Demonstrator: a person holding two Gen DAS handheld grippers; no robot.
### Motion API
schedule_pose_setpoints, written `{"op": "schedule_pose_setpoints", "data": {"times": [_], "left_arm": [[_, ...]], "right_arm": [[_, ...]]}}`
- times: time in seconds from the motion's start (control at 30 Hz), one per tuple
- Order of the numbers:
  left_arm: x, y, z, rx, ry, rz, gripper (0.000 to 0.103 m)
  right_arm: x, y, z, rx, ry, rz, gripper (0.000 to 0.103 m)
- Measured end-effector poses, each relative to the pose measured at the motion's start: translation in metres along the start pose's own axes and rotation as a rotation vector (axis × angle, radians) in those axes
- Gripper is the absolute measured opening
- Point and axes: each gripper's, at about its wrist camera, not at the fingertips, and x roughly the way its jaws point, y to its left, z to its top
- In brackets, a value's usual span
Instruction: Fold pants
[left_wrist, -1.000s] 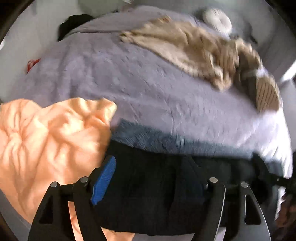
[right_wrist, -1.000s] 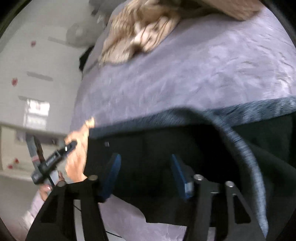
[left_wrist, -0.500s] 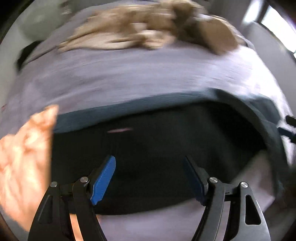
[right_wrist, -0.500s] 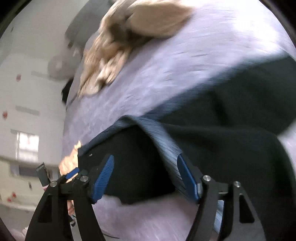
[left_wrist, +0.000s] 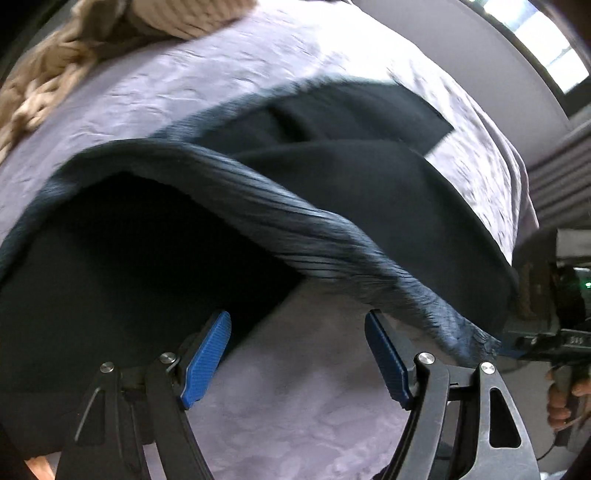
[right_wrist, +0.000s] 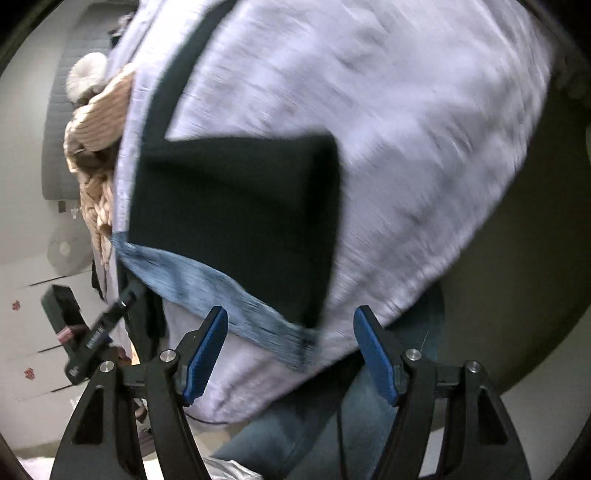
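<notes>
- A second ago both views looked across the lilac bedspread (left_wrist: 303, 413) with an orange garment at the near left; that garment has now dropped out of sight, and each view has swung and rolled so the dark pants (left_wrist: 354, 184) sit differently in it
- Half a second ago the pants lay as a wide dark band; now the ribbed blue-grey waistband (left_wrist: 295, 236) arcs up over the dark cloth in the left view, so I judge a fold along the length is under way, not finished
- The pants lie across the bedspread, one square leg end (right_wrist: 258, 206) flat toward the far right edge of the bed, with a beige knitted garment (left_wrist: 55, 62) far left
- Left gripper (left_wrist: 299, 354): jaws parted, blue pads bare, only bedspread between them; the waistband hangs just above its right pad, and whether it touches there I cannot tell
- Right gripper (right_wrist: 291, 350): jaws apart and empty; the waistband (right_wrist: 229, 295) crosses between the pads but neither presses it
</notes>
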Motion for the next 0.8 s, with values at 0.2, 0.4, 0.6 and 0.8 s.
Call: {"op": "schedule_pose_setpoints", "data": {"times": [0.2, 0.4, 0.6, 0.8], "left_arm": [[0.013, -0.021, 0.014, 0.006, 0.040, -0.039, 0.076], [-0.018, -0.024, 0.052, -0.022, -0.059, -0.066, 0.076], [-0.034, -0.006, 0.113, -0.089, -0.178, -0.026, 0.076], [-0.050, 0.017, 0.150, -0.146, -0.263, 0.061, 0.076]], "right_arm": [[0.031, -0.006, 0.005, 0.064, 0.080, 0.243, 0.016], [-0.021, 0.038, 0.044, 0.022, 0.027, 0.477, 0.015], [-0.063, 0.096, 0.152, -0.041, -0.054, 0.544, 0.016], [-0.052, 0.149, 0.258, -0.057, -0.070, 0.366, 0.030]]}}
